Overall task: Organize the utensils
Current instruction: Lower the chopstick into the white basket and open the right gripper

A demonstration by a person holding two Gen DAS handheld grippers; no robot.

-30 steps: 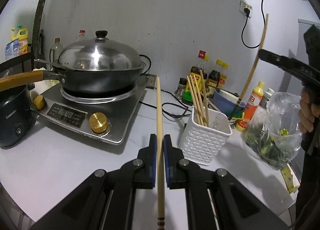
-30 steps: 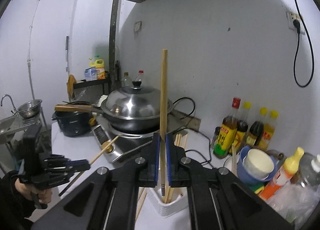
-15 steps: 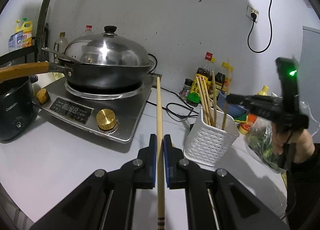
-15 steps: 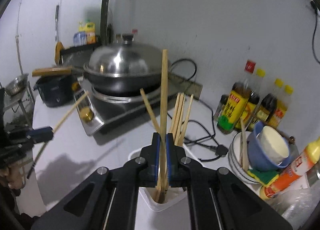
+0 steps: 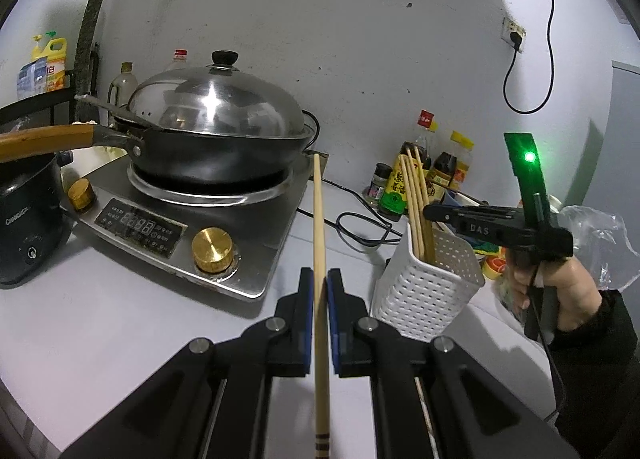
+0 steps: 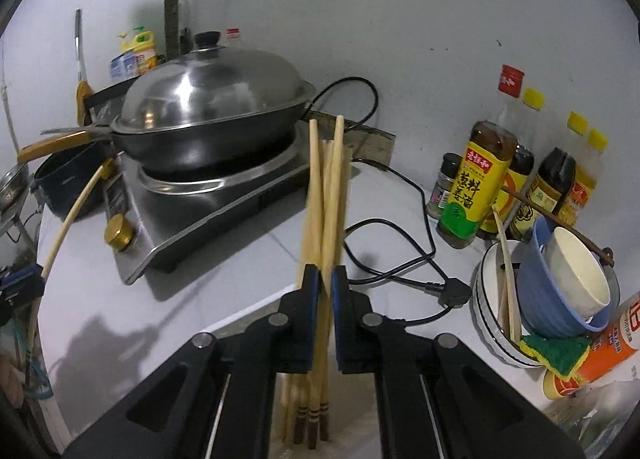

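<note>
Left gripper (image 5: 319, 291) clamps a pale wooden chopstick (image 5: 318, 219); right gripper (image 6: 326, 287) clamps another chopstick (image 6: 320, 219) above the white perforated plastic holder (image 5: 428, 291), right of the left claw

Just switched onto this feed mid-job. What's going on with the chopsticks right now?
A person holds a gripper in each hand. The right tool is shut on a chopstick lowered among the others standing in the white perforated holder. The left tool is shut on a second chopstick, held over the counter beside the induction cooker.
</note>
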